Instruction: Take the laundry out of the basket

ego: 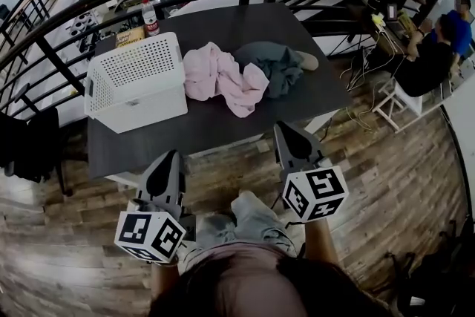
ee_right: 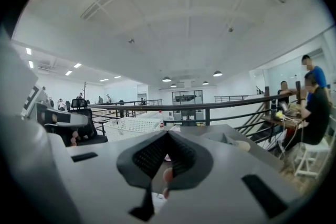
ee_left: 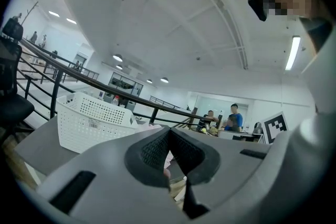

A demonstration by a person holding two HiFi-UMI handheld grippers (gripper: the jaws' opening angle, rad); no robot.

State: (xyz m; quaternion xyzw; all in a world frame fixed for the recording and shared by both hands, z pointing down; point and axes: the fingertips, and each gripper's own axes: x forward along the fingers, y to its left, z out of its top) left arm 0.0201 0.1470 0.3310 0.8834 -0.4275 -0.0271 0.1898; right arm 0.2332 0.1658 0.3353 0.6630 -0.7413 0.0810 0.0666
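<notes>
Your left claw (ego: 171, 156) and right claw (ego: 286, 127) are both closed, with nothing between their jaws. You hold them side by side in front of your body, short of the near edge of the dark surface (ego: 223, 126). On it, a white perforated basket (ego: 141, 104) stands at the left. Just to its right lies a crumpled pink garment (ego: 219, 74), touching a grey garment (ego: 274, 63). A bottle (ego: 151, 17) stands behind the basket.

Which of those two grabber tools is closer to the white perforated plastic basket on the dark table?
Left. The left gripper hangs off the dark table's near edge, in front of the white basket; the right gripper is farther along, in front of the pink cloth.
</notes>
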